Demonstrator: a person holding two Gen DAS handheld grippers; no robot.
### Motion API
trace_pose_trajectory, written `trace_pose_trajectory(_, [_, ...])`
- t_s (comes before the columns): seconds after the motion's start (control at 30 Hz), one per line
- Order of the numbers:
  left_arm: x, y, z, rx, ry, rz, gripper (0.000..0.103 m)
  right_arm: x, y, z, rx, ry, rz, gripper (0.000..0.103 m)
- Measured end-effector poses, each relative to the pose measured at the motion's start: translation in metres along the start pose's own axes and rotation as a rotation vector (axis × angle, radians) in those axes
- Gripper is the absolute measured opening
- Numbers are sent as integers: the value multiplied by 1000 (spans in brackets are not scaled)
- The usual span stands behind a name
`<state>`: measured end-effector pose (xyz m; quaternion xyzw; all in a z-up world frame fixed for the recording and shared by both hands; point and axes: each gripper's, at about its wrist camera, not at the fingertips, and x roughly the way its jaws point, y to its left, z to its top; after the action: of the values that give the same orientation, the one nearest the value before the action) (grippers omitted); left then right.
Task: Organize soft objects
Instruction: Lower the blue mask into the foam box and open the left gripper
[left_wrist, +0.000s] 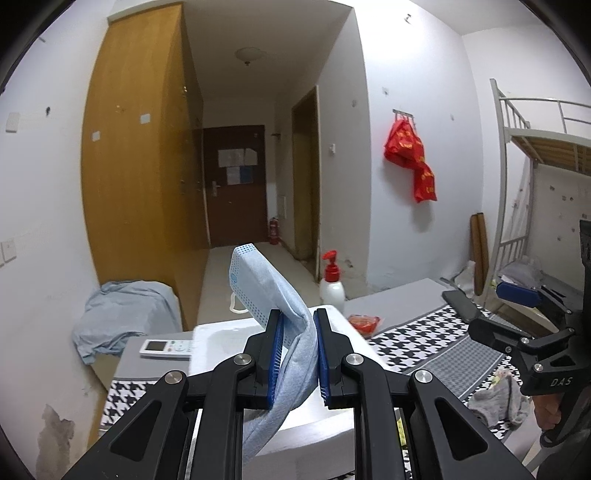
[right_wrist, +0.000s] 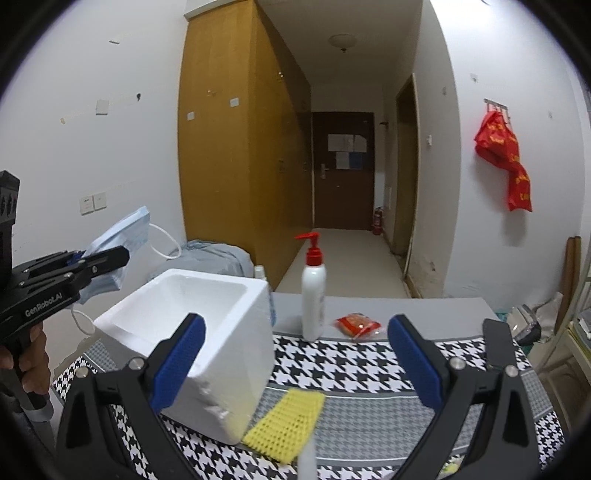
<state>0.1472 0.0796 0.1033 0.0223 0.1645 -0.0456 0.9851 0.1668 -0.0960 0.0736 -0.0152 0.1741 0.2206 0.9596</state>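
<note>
Masks (left_wrist: 273, 295) sit clamped in left tool (left_wrist: 298, 354), seemingly above box (right_wrist: 207, 317).

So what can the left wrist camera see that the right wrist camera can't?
Only the left wrist view shows the white remote control, the white metal bunk bed and a crumpled grey cloth on the table. Only the right wrist view shows the yellow mesh foam sleeve beside the box. Both show the light blue face mask clamped in the left gripper, the white foam box, the white pump bottle with a red top, the red snack packet and the open, empty right gripper.
</note>
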Motion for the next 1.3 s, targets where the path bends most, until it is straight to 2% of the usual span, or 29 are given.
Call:
trace_pose_trajectory(0.33, [22, -10, 2, 11, 38, -42, 18, -11, -19, -11, 29, 1, -52, 100])
trace_pose_trajectory(0.67, [41, -14, -5, -1, 93, -40, 21, -14, -33, -21, 62, 16, -78, 100])
trace_pose_trajectory(0.77, [45, -16, -7, 6, 103, -25, 34, -13, -37, -25, 70, 20, -79, 100])
trace_pose_trajectory(0.83, [47, -16, -8, 1, 103, -19, 58, -13, -39, -27, 75, 22, -81, 100])
trace_pose_trajectory(0.9, [47, -16, -9, -1, 100, -28, 72, -14, -42, -28, 83, 22, -80, 100])
trace_pose_trajectory(0.97, [46, -16, -10, -1, 96, -38, 75, -15, -44, -30, 91, 20, -78, 100])
trace_pose_trajectory(1.03, [45, -15, -10, -9, 97, -45, 84, -16, -46, -31, 95, 20, -80, 100])
trace_pose_trajectory(1.13, [42, -13, -10, -35, 109, -68, 88, -17, -47, -33, 99, 21, -80, 100])
trace_pose_trajectory(1.2, [34, -11, -11, -52, 100, -57, 88, -18, -48, -35, 103, 22, -78, 100])
trace_pose_trajectory(1.3, [12, -9, -13, -61, 57, -9, 95, -22, -50, -38, 105, 19, -81, 100])
